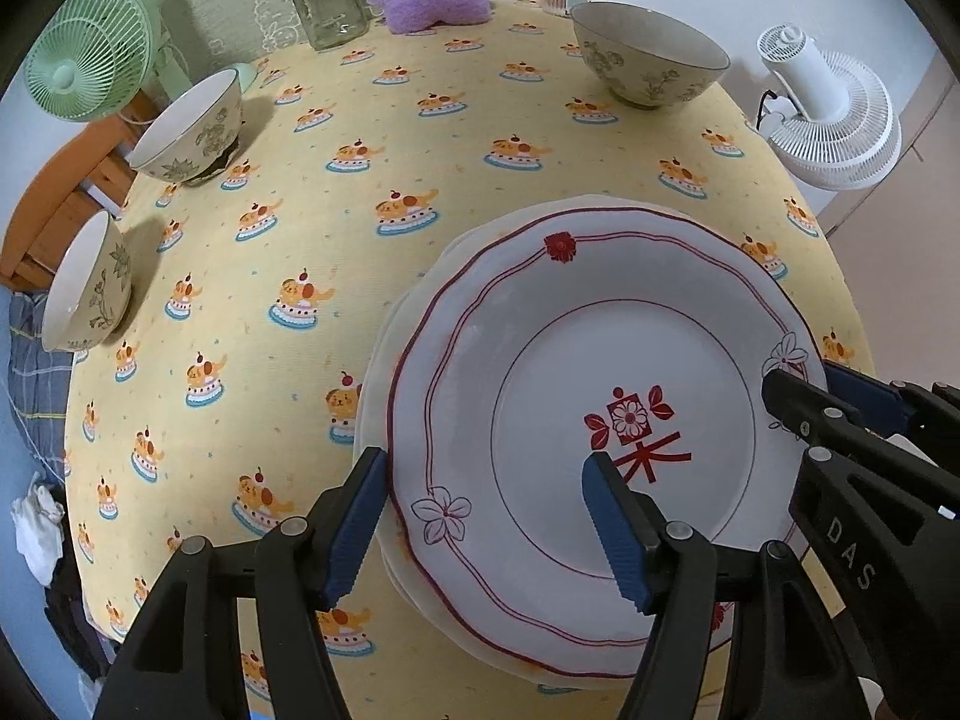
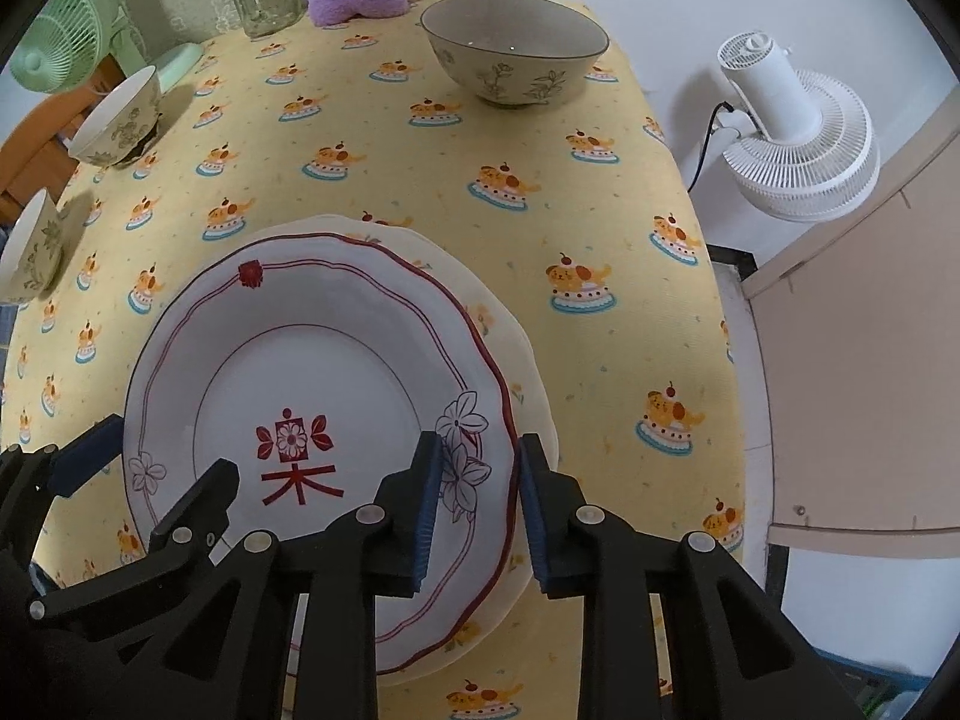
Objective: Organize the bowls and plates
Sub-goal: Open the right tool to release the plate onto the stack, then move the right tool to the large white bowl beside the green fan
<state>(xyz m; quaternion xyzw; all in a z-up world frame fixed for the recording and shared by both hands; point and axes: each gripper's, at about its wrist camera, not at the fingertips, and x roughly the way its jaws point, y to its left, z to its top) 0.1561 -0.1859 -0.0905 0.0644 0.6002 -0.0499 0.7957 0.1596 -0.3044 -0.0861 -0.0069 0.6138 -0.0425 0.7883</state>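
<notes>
The right gripper (image 2: 474,510) was found narrowed about the right rim of the red-patterned plate (image 2: 336,360), pads close beside it but contact not confirmed; the left gripper (image 1: 486,525) was spread wide astride the opposite rim, gripping nothing. The plate had been set on paler plates (image 2: 528,372), apparently to form one stack. Three bowls (image 1: 648,57) were left scattered on the yellow tablecloth (image 1: 360,120), unstacked.
</notes>
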